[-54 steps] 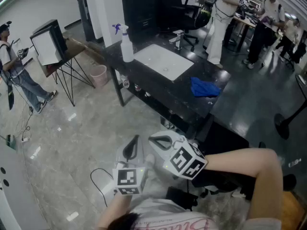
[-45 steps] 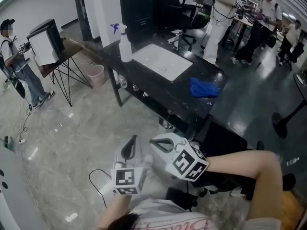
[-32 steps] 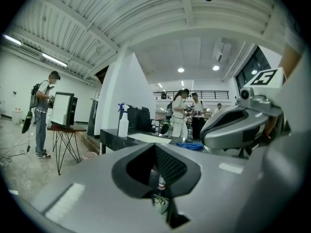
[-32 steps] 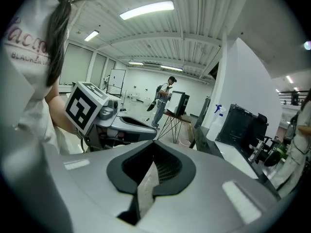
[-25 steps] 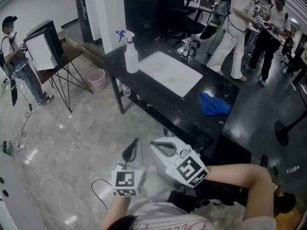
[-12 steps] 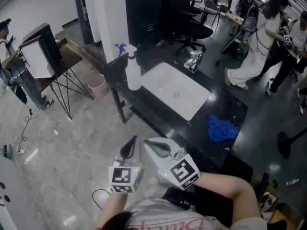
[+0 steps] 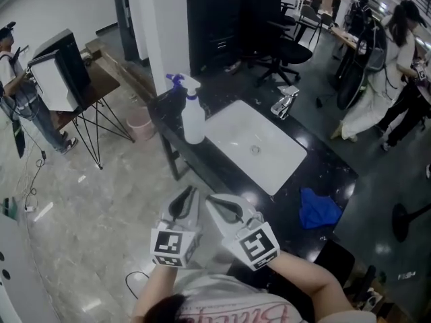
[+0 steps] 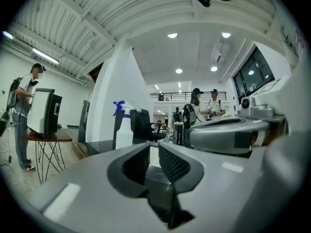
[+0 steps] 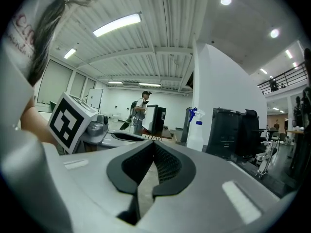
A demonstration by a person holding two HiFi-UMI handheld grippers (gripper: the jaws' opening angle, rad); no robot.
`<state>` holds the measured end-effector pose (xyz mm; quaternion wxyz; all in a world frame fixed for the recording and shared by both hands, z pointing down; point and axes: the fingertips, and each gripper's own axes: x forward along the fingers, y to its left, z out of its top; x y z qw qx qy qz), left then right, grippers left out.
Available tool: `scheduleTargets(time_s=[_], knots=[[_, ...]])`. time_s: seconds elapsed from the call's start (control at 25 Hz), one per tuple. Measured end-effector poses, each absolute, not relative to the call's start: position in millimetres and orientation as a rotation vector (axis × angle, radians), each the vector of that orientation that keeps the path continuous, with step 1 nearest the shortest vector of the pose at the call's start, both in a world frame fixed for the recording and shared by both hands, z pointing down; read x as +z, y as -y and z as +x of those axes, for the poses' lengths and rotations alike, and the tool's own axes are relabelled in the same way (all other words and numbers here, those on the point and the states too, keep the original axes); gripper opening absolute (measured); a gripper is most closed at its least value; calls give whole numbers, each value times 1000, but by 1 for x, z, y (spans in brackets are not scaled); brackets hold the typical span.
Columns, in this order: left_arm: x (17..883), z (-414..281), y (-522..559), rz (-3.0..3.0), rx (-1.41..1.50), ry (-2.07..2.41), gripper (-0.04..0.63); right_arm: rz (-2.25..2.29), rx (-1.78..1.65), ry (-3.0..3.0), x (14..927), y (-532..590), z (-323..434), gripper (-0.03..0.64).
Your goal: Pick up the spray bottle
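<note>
The spray bottle (image 7: 194,116), white with a blue trigger head, stands upright on the near-left corner of the black counter (image 7: 222,175), beside the white sink (image 7: 256,143). It also shows small and far off in the left gripper view, as the bottle (image 8: 124,130), and in the right gripper view, as the bottle (image 9: 197,129). My left gripper (image 7: 190,192) is held short of the counter's edge; its jaws (image 8: 154,145) are opening, a narrow slit apart, with nothing between them. My right gripper (image 7: 210,199) is beside it, jaw tips (image 9: 153,143) touching, empty.
A blue cloth (image 7: 318,208) lies on the counter's right end and a faucet (image 7: 284,103) stands behind the sink. A pink bin (image 7: 139,123) and a screen on a tripod stand (image 7: 64,62) are at left, with a person (image 7: 20,99). More people (image 7: 394,73) stand far right.
Both grippers have travelled toward the counter, which now lies just past their tips. The bottle and sink sit lower and closer in the head view. People at the right have walked off.
</note>
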<state>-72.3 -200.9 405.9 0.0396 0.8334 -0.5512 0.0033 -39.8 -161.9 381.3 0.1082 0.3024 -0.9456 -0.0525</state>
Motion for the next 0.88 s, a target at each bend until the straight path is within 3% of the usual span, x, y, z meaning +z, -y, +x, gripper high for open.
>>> scheduleTargets(time_s=[0.16,0.4,0.76,0.88], knots=[[412,-73,223,2556,3,1655,131,848,-183,2789,386,177,-40,2],[426,-71,276,2611,102,1601,339,912,-70,2813,393,209,-32,2],[441,-81,378,2649,181,1556,491,998,103,2769,407,271,-25,2],[456,-88,409,2617,184,1526,509,1012,143,2763,409,285,-29,2]])
